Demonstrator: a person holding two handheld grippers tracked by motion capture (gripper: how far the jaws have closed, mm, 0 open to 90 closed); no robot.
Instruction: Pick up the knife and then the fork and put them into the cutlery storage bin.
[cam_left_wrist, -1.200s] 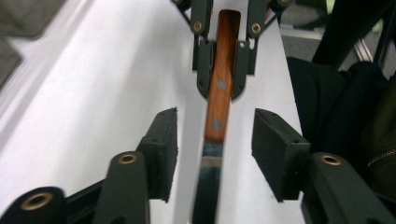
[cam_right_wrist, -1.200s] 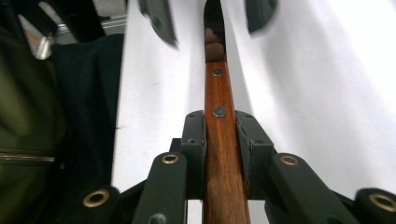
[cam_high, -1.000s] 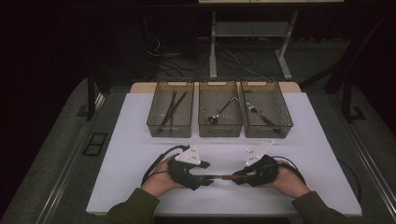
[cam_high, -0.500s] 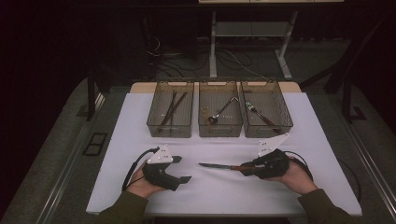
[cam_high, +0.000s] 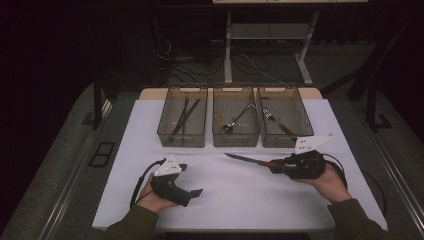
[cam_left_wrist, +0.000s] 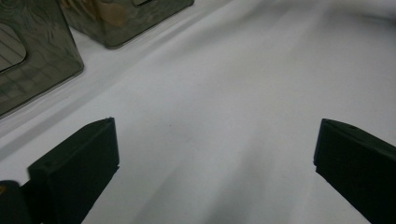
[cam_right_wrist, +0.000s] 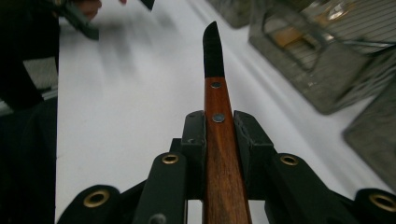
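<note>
Wooden-handled knife (cam_right_wrist: 215, 112) sits clamped between the right tongs (cam_right_wrist: 218, 122), blade pointing out ahead above the white surface (cam_high: 240, 195) just in front of the three wire baskets (cam_high: 236, 135), while the left tongs (cam_left_wrist: 210, 154) hang wide apart, holding nothing.

Left tongs (cam_high: 192, 192) released knife (cam_high: 248, 160), withdrew; right tongs (cam_high: 274, 166) carried it right.

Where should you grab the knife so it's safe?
Grab the knife by its wooden handle, coming from the end away from the blade, as the right gripper does. The handle's flat sides fit between the jaws, and the dark pointed blade sticks out ahead.
</note>
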